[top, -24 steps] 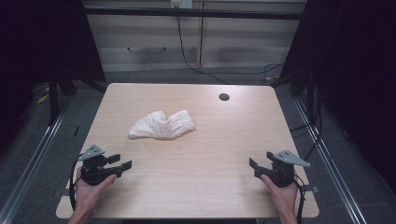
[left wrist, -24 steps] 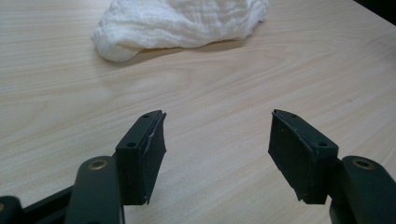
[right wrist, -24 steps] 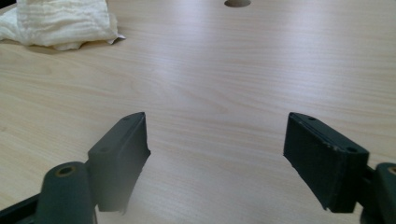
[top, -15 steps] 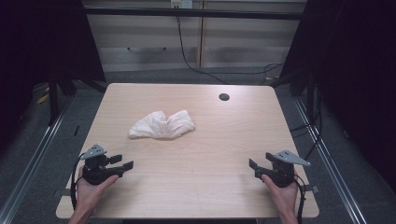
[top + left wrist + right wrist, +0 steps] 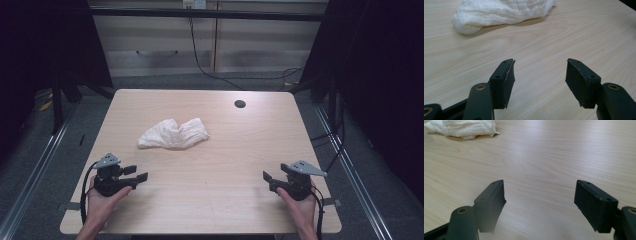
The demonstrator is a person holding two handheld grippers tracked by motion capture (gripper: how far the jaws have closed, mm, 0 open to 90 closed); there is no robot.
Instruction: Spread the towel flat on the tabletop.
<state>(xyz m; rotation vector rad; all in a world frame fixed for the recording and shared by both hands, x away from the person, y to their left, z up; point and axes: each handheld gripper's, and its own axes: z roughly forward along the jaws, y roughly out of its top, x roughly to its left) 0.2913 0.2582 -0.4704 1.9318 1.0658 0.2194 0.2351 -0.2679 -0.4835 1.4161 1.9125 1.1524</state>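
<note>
White cloth (image 5: 173, 134) crumpled mid-surface, toward the left edge. My left gripper (image 5: 141, 177) and right gripper (image 5: 266, 176) wait at the near corners, fingers spread, empty. Approach stage; next I reach for its corners.

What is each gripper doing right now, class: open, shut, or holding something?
Left gripper: open, holding nothing; the white cloth lies ahead of it on the table.
Right gripper: open, holding nothing.
</note>
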